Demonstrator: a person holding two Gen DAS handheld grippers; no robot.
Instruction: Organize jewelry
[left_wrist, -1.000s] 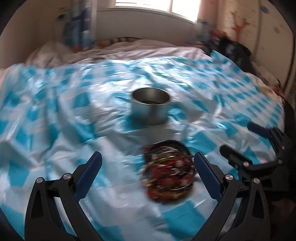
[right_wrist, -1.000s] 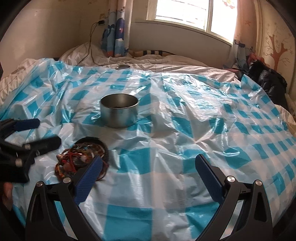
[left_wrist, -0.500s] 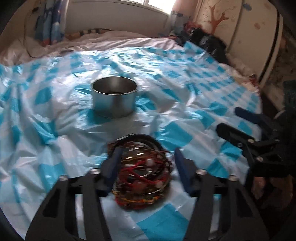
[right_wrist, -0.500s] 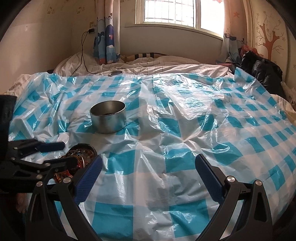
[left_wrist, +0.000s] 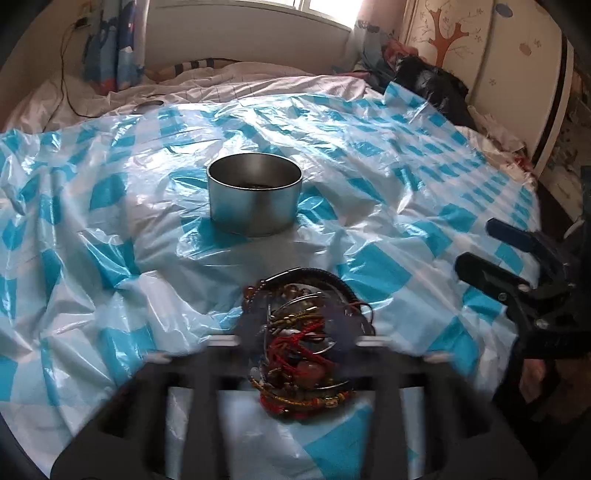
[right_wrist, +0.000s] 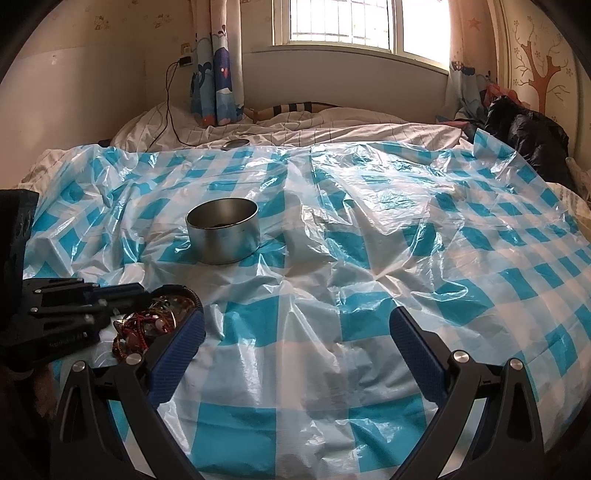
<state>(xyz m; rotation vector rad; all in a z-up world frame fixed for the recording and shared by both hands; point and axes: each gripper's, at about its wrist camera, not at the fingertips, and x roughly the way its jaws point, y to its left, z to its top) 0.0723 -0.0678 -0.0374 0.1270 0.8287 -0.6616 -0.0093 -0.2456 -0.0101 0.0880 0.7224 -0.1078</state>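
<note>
Both fingers of the left hand-held gripper (left_wrist: 303, 332), just reopening, now flank the bracelet pile (left_wrist: 306, 347), blurred.

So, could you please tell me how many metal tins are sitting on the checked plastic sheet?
1: the metal tin stands upright mid-sheet, beyond the jewelry pile. Nothing else like it shows.

A bed (right_wrist: 332, 125) was covered by a blue-checked plastic sheet (right_wrist: 369, 258); a metal tin (right_wrist: 221, 230) and tangled bracelets (left_wrist: 306, 347) were laid on it.
</note>
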